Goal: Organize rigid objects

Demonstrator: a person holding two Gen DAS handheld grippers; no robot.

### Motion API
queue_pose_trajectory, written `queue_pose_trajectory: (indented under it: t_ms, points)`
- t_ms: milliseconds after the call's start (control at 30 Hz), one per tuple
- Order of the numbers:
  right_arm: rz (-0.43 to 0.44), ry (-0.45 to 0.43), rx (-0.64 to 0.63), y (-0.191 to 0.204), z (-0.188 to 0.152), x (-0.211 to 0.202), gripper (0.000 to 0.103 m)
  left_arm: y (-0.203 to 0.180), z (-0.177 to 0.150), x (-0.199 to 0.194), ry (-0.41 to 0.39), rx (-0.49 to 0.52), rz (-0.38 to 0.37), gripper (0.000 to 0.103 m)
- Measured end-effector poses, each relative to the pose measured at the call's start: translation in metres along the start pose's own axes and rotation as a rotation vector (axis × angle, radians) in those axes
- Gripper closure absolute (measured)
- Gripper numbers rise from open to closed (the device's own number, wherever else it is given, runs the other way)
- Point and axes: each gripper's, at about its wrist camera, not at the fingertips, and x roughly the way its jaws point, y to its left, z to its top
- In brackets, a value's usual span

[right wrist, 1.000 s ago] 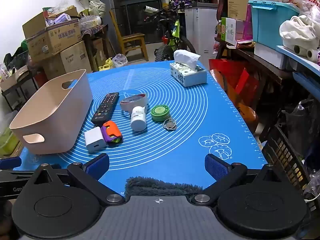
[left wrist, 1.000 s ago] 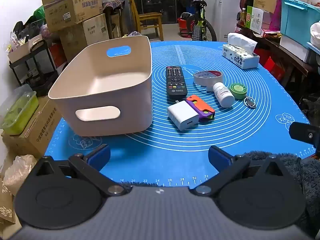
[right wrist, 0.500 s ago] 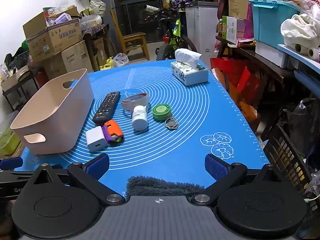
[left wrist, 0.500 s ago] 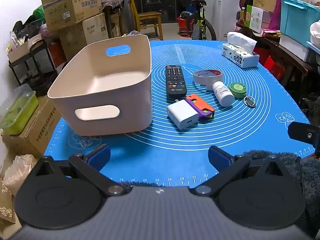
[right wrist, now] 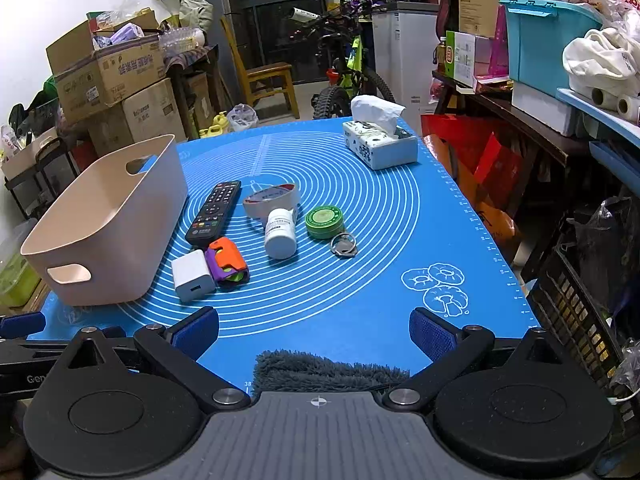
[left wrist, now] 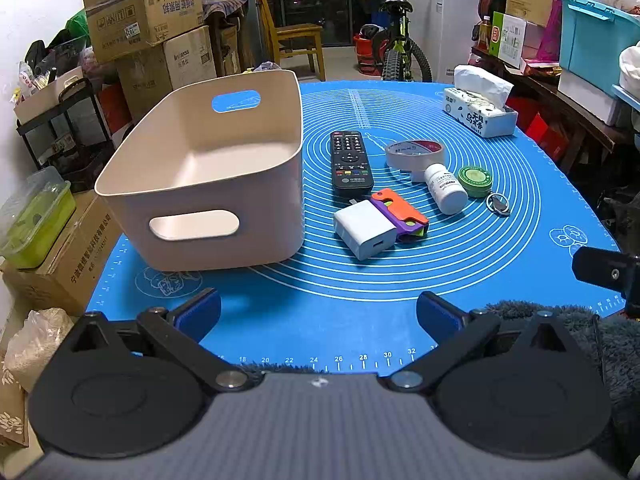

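An empty beige bin [left wrist: 208, 168] [right wrist: 108, 224] stands on the left of the blue mat [left wrist: 400, 280]. Right of it lie a black remote [left wrist: 350, 158] [right wrist: 214, 214], a white charger [left wrist: 364, 234] [right wrist: 192, 274], an orange-purple folding tool [left wrist: 400, 214] [right wrist: 226, 260], a tape roll [left wrist: 414, 154] [right wrist: 272, 200], a white pill bottle [left wrist: 444, 188] [right wrist: 280, 232], a green round tin [left wrist: 476, 180] [right wrist: 325, 221] and a key ring [left wrist: 498, 203] [right wrist: 343, 244]. My left gripper [left wrist: 318, 314] and right gripper [right wrist: 314, 326] are open and empty at the mat's near edge.
A tissue box [left wrist: 480, 112] [right wrist: 380, 146] stands at the mat's far right. A grey fuzzy cloth [right wrist: 328, 370] lies at the near edge. Cardboard boxes [left wrist: 140, 12], a chair and a bicycle stand behind the table. Shelves and a black crate [right wrist: 580, 320] are on the right.
Both views shifted very slightly; the right gripper has edged forward toward the objects. Nothing on the mat has moved and both grippers stay open.
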Motion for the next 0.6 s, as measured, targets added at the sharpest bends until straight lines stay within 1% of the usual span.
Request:
queue_pose_trajectory:
  t_ms: [600]
  points:
    - [0.000,0.004,-0.009,0.0014,0.0010,0.0015,0.002,0.0005,0.0000,0.0000,0.000,-0.003,-0.003,0.000]
